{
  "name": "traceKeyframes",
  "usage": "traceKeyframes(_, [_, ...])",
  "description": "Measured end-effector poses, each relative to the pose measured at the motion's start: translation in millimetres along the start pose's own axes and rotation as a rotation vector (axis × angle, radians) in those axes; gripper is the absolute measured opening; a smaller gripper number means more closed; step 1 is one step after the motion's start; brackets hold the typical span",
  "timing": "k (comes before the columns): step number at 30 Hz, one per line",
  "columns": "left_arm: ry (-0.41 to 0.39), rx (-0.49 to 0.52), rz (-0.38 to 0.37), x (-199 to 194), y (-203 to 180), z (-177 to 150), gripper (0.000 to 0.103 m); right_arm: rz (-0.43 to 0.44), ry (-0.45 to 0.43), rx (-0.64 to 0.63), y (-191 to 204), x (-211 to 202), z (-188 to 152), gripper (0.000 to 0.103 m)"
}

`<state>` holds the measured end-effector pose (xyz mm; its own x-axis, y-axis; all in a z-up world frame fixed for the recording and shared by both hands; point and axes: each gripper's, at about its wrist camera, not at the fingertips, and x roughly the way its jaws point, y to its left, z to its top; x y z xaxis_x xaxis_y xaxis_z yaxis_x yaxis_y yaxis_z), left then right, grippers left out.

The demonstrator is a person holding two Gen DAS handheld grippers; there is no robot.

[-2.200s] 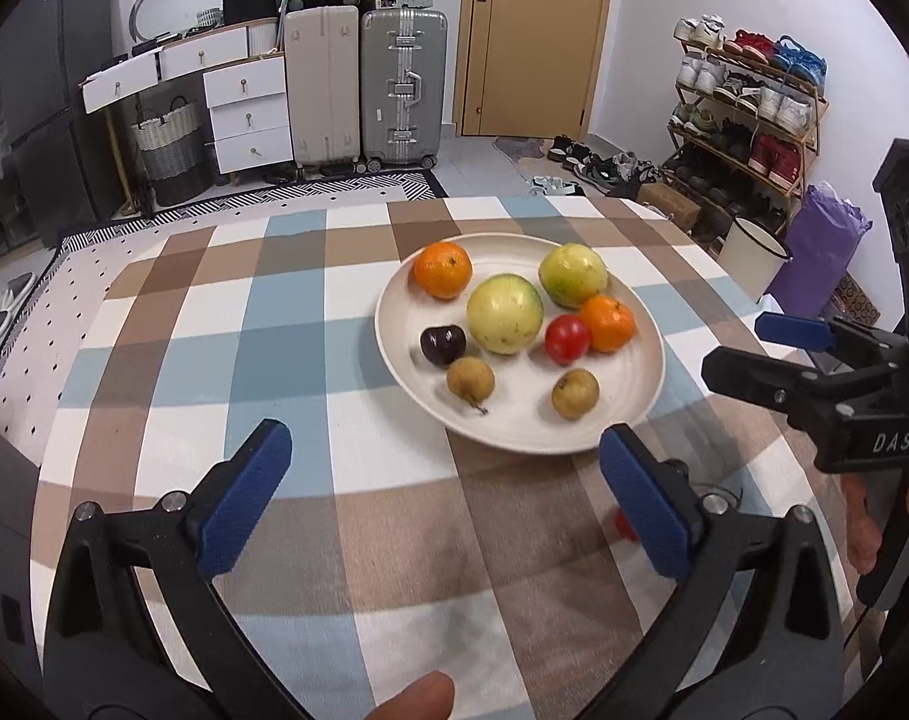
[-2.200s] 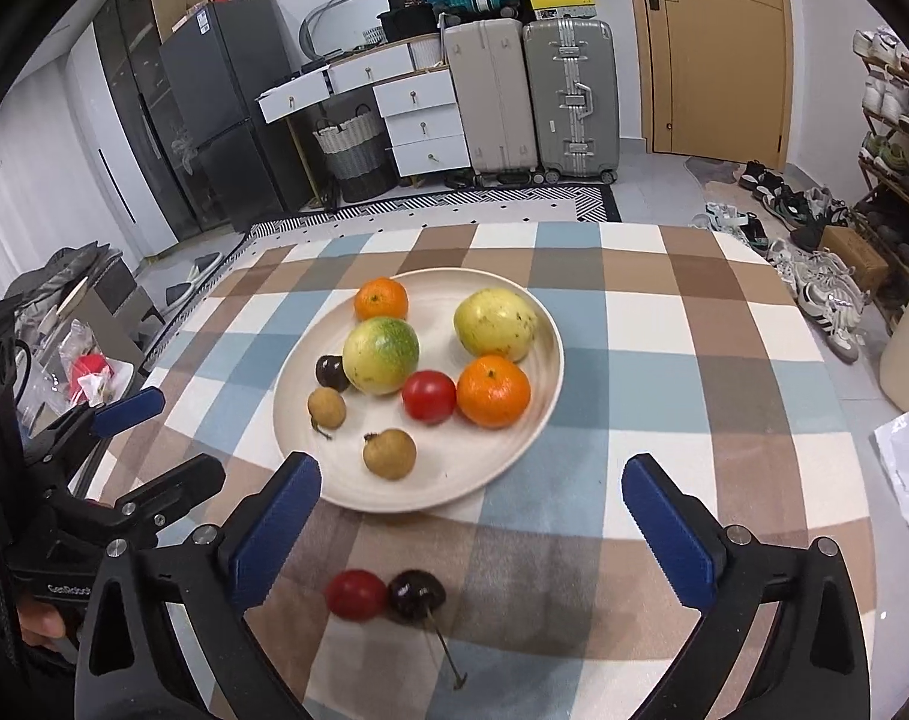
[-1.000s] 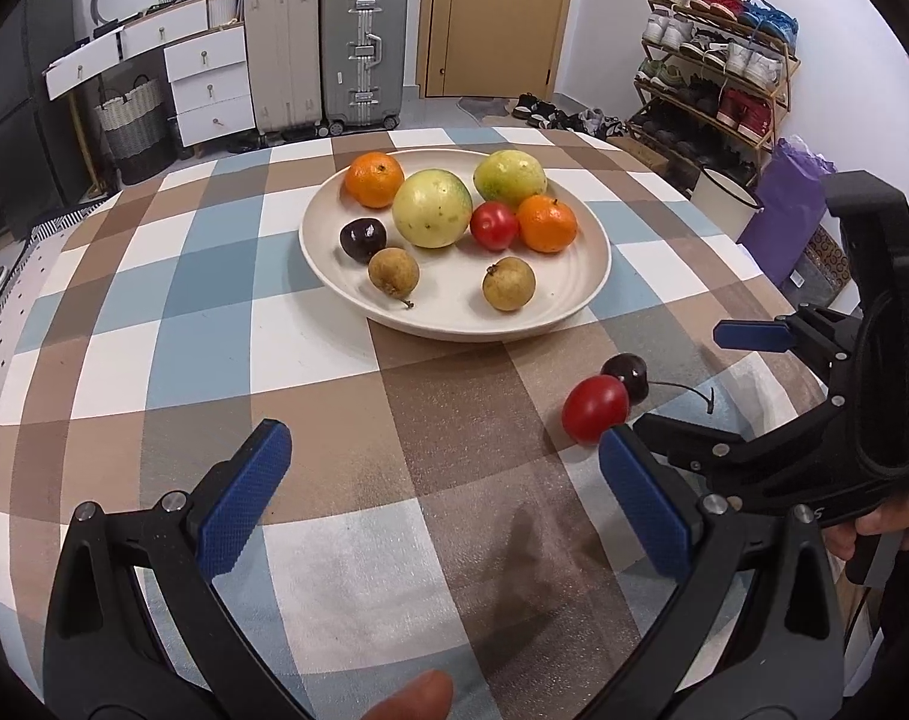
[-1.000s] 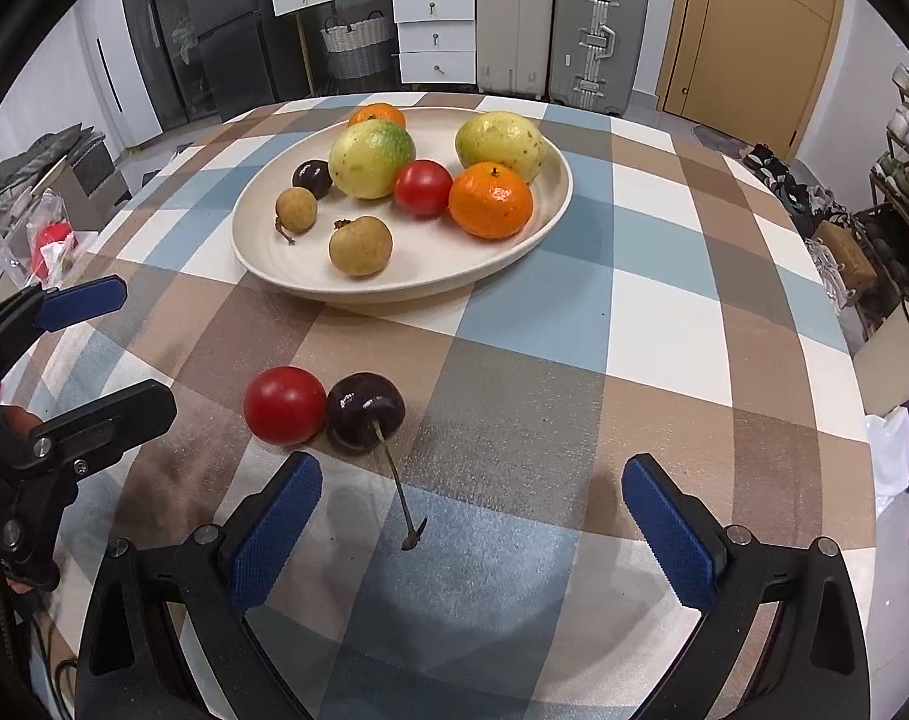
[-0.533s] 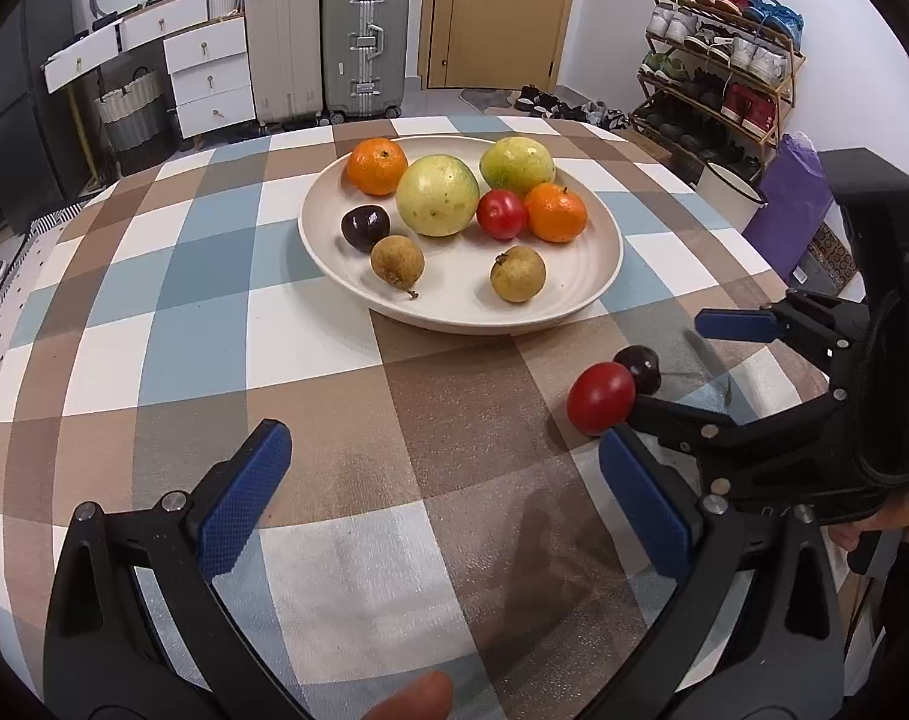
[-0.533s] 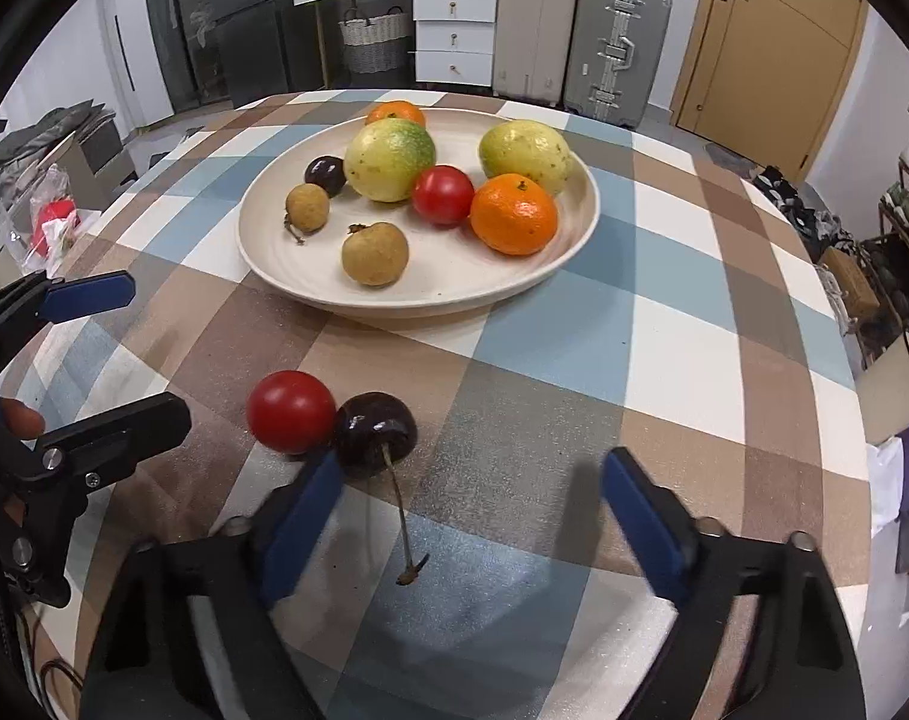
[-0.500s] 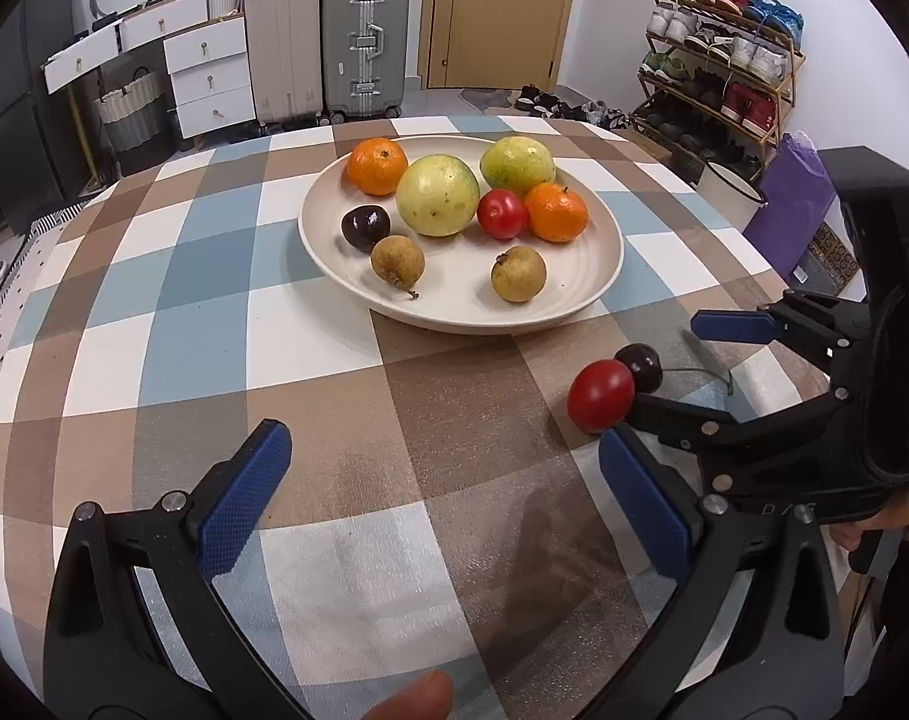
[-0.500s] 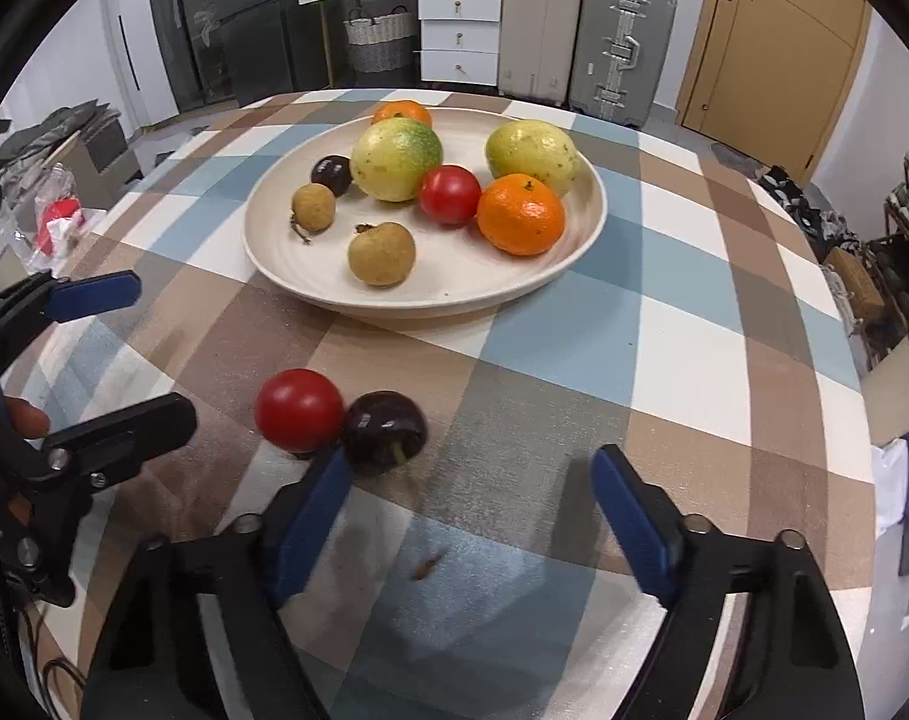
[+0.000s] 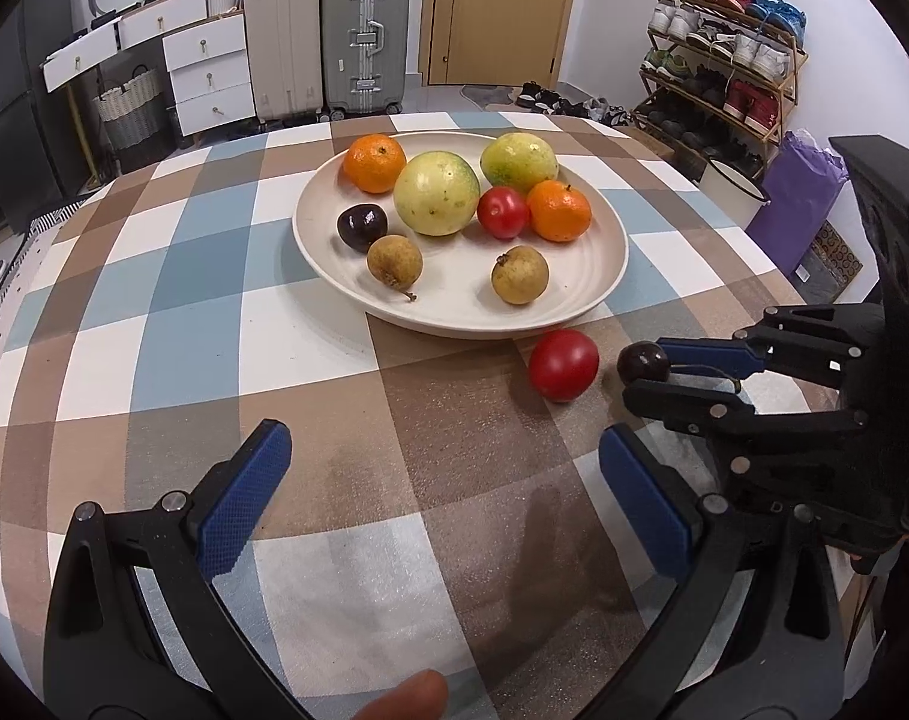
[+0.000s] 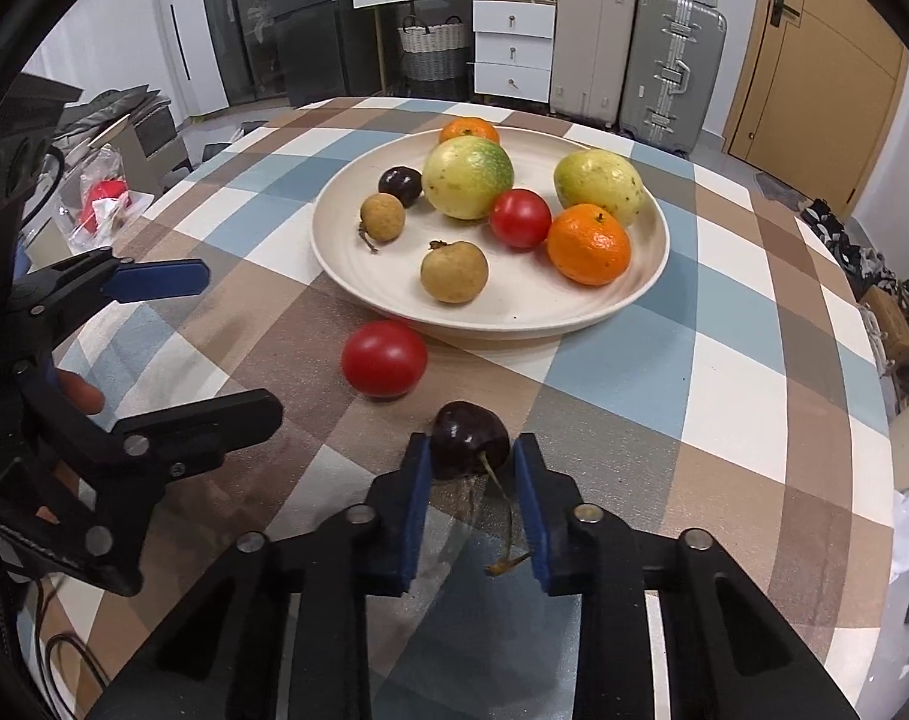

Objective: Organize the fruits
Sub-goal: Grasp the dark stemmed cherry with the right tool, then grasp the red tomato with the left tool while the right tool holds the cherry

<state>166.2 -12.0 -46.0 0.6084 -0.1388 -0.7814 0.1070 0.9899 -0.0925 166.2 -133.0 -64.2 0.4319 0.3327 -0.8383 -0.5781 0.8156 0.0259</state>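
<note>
While the left gripper (image 9: 436, 486) hangs spread wide, the right gripper (image 10: 469, 468) has just closed, pinching the cherry (image 10: 469, 439). A tomato (image 10: 384, 359) sits beside the plate (image 10: 574, 315)

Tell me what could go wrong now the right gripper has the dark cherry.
The right gripper pinches the dark cherry only at its fingertips, so it may squirt out or bruise. The red tomato lies loose beside the plate; a low swing could roll it away.

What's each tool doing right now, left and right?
Left tool: open, empty.
Right tool: just closed, shut on the cherry.
</note>
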Motion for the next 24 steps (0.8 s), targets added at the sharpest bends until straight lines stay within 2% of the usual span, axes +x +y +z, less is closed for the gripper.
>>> traceKeyframes(8, [0.024,-0.013,-0.026,11,-7,4,0.102,0.018,-0.027,0.037,-8,-11,-6,0.026])
traceKeyframes(14, [0.027,0.016,-0.027,19,-22,9,0.094,0.010,-0.046,0.088,-23,-19,-12,0.026])
traceKeyframes(16, [0.036,0.027,-0.031,24,-27,11,0.087,0.016,-0.048,0.102,-27,-20,-14,0.026])
traceKeyframes(20, [0.044,0.043,-0.055,31,-37,15,0.081,0.013,-0.052,0.121,-33,-23,-17,0.026])
traceKeyframes(24, [0.040,0.080,-0.075,33,-49,19,0.058,0.008,-0.055,0.131,-36,-25,-19,0.026])
